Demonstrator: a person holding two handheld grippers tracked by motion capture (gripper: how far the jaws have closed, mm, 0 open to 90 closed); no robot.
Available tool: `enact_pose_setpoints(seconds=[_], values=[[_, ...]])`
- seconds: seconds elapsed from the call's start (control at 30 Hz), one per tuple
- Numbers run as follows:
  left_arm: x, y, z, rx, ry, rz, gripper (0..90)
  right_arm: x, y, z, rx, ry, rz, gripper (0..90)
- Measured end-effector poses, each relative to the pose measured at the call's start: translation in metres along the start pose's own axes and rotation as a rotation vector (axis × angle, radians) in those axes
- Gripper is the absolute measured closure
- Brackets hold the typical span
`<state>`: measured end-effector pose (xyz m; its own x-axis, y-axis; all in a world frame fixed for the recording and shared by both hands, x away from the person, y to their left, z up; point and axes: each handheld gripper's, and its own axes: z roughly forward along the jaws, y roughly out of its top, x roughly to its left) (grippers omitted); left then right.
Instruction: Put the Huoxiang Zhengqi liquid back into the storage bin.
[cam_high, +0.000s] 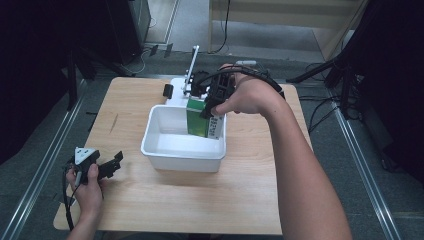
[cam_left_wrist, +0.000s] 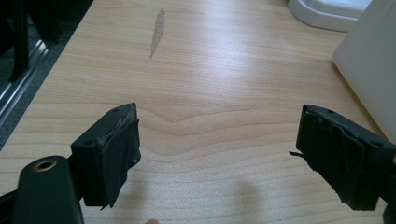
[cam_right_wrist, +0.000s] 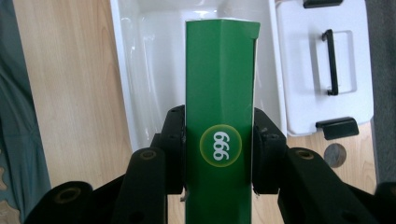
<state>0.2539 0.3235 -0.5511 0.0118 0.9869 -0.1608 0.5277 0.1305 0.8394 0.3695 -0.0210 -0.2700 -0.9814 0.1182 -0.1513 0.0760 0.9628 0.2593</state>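
Observation:
A tall green carton (cam_high: 202, 118) with a round "999" mark (cam_right_wrist: 220, 144) stands upright over the back right part of a white plastic bin (cam_high: 170, 152). My right gripper (cam_high: 214, 102) is shut on its upper end, one jaw on each side (cam_right_wrist: 218, 151). Whether the carton's foot rests on the bin's floor is hidden. My left gripper (cam_high: 111, 164) lies low near the table's front left corner, open, with bare wood between its jaws (cam_left_wrist: 217, 149). The bin's white wall (cam_left_wrist: 369, 70) is off to its right.
A white lid (cam_right_wrist: 322, 70) with black handle and clips lies on the table behind the bin (cam_high: 175, 90). A white stand rises at the back edge (cam_high: 191, 67). A dark streak marks the wood (cam_left_wrist: 158, 32). Cables and tripod legs surround the table.

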Motion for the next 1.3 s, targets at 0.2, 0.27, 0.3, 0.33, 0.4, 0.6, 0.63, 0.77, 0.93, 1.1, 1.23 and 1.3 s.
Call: enact_pose_setpoints(seconds=[0.2, 0.27, 0.3, 0.33, 0.4, 0.6, 0.63, 0.77, 0.93, 1.1, 1.23, 1.3], values=[[0.000, 0.000, 0.001, -0.003, -0.002, -0.003, 14.6, -0.001, -0.005, 0.018, 0.000, -0.007, -0.067, 64.6], [0.000, 0.000, 0.000, 0.000, -0.002, 0.000, 14.6, -0.002, -0.009, 0.027, -0.005, -0.003, -0.072, 64.6], [0.000, 0.000, 0.001, -0.003, -0.002, -0.003, 14.6, -0.002, -0.010, 0.031, -0.006, 0.003, -0.078, 64.6], [0.000, 0.000, 0.001, -0.003, -0.002, -0.003, 14.6, -0.002, -0.011, 0.034, -0.003, 0.005, -0.078, 64.6], [0.000, 0.000, 0.001, -0.001, -0.002, 0.000, 14.6, -0.002, -0.013, 0.041, 0.008, 0.009, -0.081, 64.6], [0.000, 0.000, 0.001, 0.000, -0.004, -0.003, 14.7, -0.005, -0.016, 0.055, 0.000, 0.019, -0.075, 64.5], [0.000, 0.000, 0.001, 0.000, -0.004, -0.003, 14.6, -0.006, -0.017, 0.058, -0.002, 0.024, -0.075, 64.5], [0.000, 0.000, 0.001, 0.000, -0.005, -0.004, 14.7, -0.007, -0.021, 0.067, 0.016, 0.031, -0.063, 64.4], [0.000, 0.000, 0.001, 0.001, -0.005, -0.004, 14.7, -0.010, -0.024, 0.078, 0.005, 0.044, -0.059, 64.4], [0.000, 0.000, 0.001, 0.001, -0.006, -0.004, 14.7, -0.011, -0.026, 0.085, 0.010, 0.046, -0.057, 64.3], [0.000, 0.000, 0.001, 0.001, -0.006, -0.005, 14.7, -0.012, -0.026, 0.089, 0.014, 0.045, -0.049, 64.3], [0.000, 0.000, 0.001, 0.001, -0.006, -0.005, 14.7, -0.013, -0.027, 0.094, 0.015, 0.049, -0.049, 64.3]])
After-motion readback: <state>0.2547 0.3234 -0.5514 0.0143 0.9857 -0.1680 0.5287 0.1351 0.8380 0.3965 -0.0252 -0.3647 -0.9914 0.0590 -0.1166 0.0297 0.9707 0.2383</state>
